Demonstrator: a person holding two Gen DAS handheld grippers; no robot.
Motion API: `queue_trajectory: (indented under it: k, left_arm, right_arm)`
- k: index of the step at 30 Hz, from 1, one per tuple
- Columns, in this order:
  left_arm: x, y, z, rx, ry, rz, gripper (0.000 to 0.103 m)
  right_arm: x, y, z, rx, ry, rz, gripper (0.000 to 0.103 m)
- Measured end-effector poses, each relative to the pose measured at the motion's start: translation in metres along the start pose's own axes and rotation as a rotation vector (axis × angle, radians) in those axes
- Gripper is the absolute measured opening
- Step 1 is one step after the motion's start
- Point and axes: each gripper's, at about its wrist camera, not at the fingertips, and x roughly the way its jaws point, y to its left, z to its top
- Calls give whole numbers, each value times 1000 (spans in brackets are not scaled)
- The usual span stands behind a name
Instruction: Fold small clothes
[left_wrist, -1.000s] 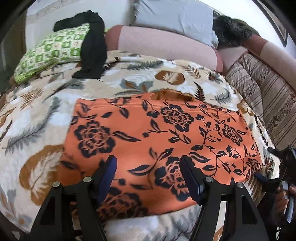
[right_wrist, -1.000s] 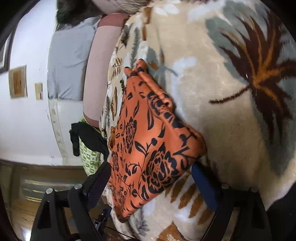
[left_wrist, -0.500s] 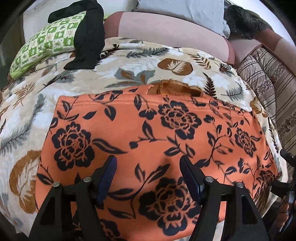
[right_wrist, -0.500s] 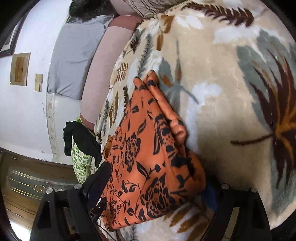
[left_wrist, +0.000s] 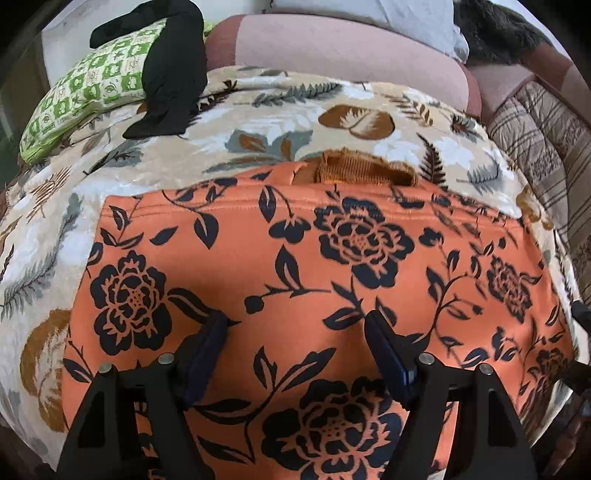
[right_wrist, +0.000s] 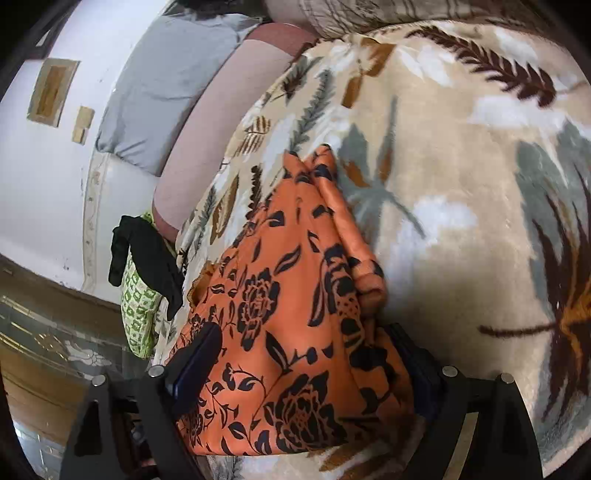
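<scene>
An orange garment with black flowers (left_wrist: 303, 280) lies flat on the leaf-patterned blanket (left_wrist: 258, 122), its ribbed collar (left_wrist: 354, 171) at the far edge. My left gripper (left_wrist: 295, 332) is open, its fingers wide apart just over the garment's near part. In the right wrist view the same garment (right_wrist: 288, 317) shows from its right end, where folded layers bunch up. My right gripper (right_wrist: 306, 354) is open, with that end of the garment lying between its fingers.
A green checked pillow (left_wrist: 88, 88) with a black garment (left_wrist: 173, 70) draped over it lies at the far left. A pink bolster (left_wrist: 347, 51) and a grey pillow (right_wrist: 166, 88) line the far side. A striped quilt (left_wrist: 546, 147) lies to the right.
Both grippers have moved forward over the orange garment. It now fills more of each view, and its right end lies deeper between the right fingers.
</scene>
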Motion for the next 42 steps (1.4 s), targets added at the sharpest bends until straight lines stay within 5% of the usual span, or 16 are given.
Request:
queue_trajectory:
  k: [6, 8, 12, 13, 15, 19, 22, 23, 24, 26, 29, 32, 35, 42]
  left_arm:
    - [22, -15, -9, 115, 3, 95, 82]
    - [22, -15, -8, 108, 5, 100, 82]
    - [21, -12, -7, 105, 9, 94, 82]
    - [19, -11, -6, 100, 13, 92, 82]
    - [10, -11, -5, 84, 12, 74, 82]
    - [-13, -6, -10, 95, -89, 102, 82]
    - [17, 1, -19, 91, 5, 101, 84]
    - [16, 1, -20, 99, -27, 107, 85]
    - [16, -2, -21, 122, -40, 120, 86]
    - [16, -1, -20, 110, -33, 114, 86]
    - [16, 3, -18, 110, -22, 89, 86]
    - [4, 19, -13, 48, -24, 11, 85]
    - [-33, 51, -10, -77, -127, -48, 84]
    - [-123, 165, -54, -347, -294, 32, 84]
  right_arm:
    - [10, -4, 3, -16, 12, -17, 89]
    - [9, -1, 4, -52, 16, -26, 78]
    - [13, -6, 7, -59, 39, -59, 41]
    - [14, -8, 8, -55, 43, -73, 41]
    - [15, -11, 8, -38, 61, -78, 41]
    - [11, -5, 9, -54, 40, -66, 75]
    - [19, -1, 9, -87, 63, -103, 76]
    - [23, -1, 10, -94, 66, -107, 76]
    - [23, 0, 10, -101, 61, -109, 71]
    - [27, 0, 12, -109, 76, -148, 28]
    - [26, -3, 14, -74, 86, -114, 22]
    - [14, 27, 13, -144, 65, -98, 21]
    - [0, 80, 12, -236, 42, -45, 20]
    - [22, 236, -45, -445, 121, 159, 20]
